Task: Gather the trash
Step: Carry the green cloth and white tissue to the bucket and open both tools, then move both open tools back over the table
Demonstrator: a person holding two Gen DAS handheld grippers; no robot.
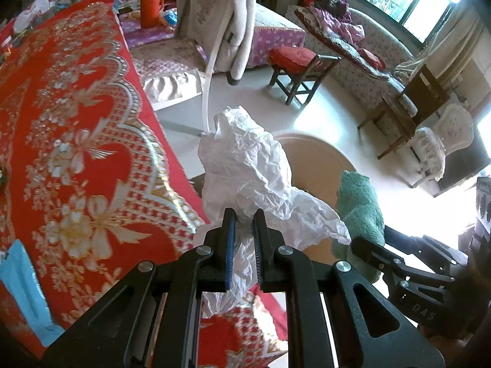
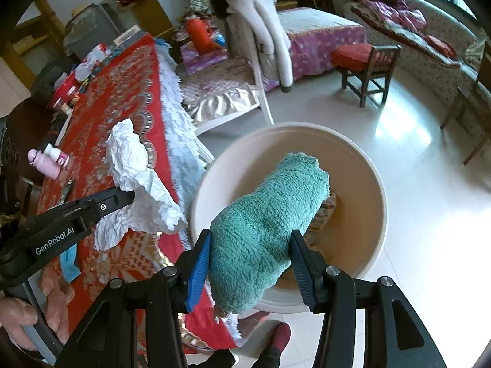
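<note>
The crumpled white paper (image 1: pixel 245 168) is pinched in the left gripper (image 1: pixel 244 233), whose two blue-lined fingers (image 1: pixel 229 245) are pressed together on its lower part, so the paper sticks up and out above them. From the other side the same paper is seen over the edge of the table, which is covered with a red tablecloth (image 1: pixel 76 122) with gold flowers.

Just beside it, the right gripper (image 2: pixel 250 263) holds a teal fluffy cloth (image 2: pixel 270 214). Its fingers (image 2: pixel 199 273) stand partly apart and clamp the cloth from both sides. The cloth hangs over a round beige basin (image 2: pixel 377 202) that stands on the pale tiled floor next to the table. Under the cloth, inside the basin, lies something brownish, but I cannot tell what it is.

A person's hand (image 2: pixel 40 316) grips the handle of the left tool, and a dark red shoe (image 2: pixel 279 334) shows on the floor below the basin.

On the table further back there is a small pink bottle (image 2: pixel 46 159) lying down, and more small items at the far end. Behind, I see a red thermos (image 1: pixel 150 6), a wooden stool with a red cushion (image 1: pixel 294 58), and a bed with a purple cover (image 2: pixel 322 40).
</note>
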